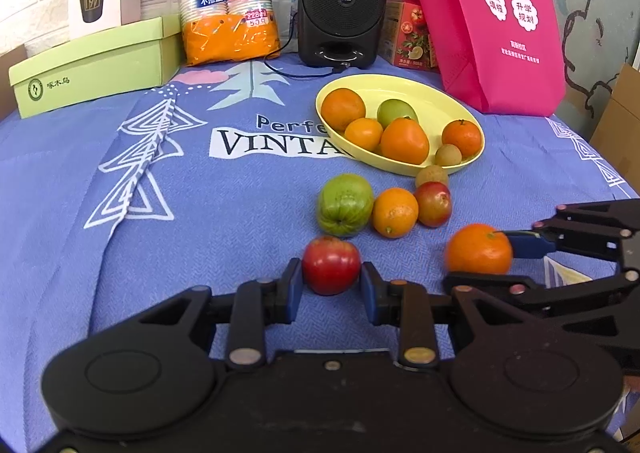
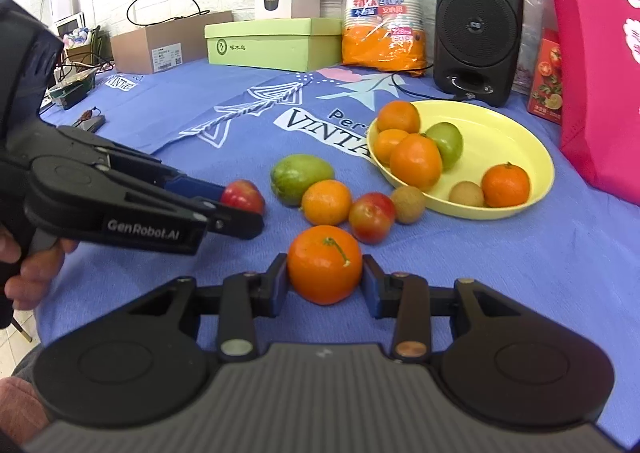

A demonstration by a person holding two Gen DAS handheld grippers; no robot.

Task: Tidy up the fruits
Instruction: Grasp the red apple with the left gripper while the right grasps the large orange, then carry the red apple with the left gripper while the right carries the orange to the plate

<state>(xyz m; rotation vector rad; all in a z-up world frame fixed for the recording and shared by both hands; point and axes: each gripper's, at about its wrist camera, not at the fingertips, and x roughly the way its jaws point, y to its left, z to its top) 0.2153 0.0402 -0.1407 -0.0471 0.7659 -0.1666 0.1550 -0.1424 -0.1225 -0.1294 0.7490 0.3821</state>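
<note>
While I watched through the left wrist camera, my left tongs [image 1: 331,280] sat down on the blue-clothed tabletop [image 1: 192,213] with both pads pressed to the sides of a red apple [image 1: 331,270], so I called that a grip on the apple. Off to the side, the right tongs [image 1: 480,253] were closed around a tangerine [image 1: 479,249]. Ahead, the yellow plate [image 1: 440,93] already carried six fruits, oranges, a green one and a small brown one, by my count. Left loose between me and the plate were a green mango [image 1: 345,204], an orange [image 1: 395,212], a small red fruit [image 1: 433,203] and a brown kiwi-like fruit [image 1: 431,175] just touching the plate's near edge. I judged the job about half done.

Switching to the right wrist camera, the tangerine [image 2: 325,264] sat squarely between the pads, stem up, resting on the cloth or barely off it; I could not tell which. The left tongs [image 2: 236,209] reached in from the side, and they hid most of the red apple [image 2: 243,196]. The plate [image 2: 520,141] had plenty of bare room on its far side. The same four loose fruits waited beside it. The pink bag [image 2: 592,53] was cut off at the frame edge.
</note>
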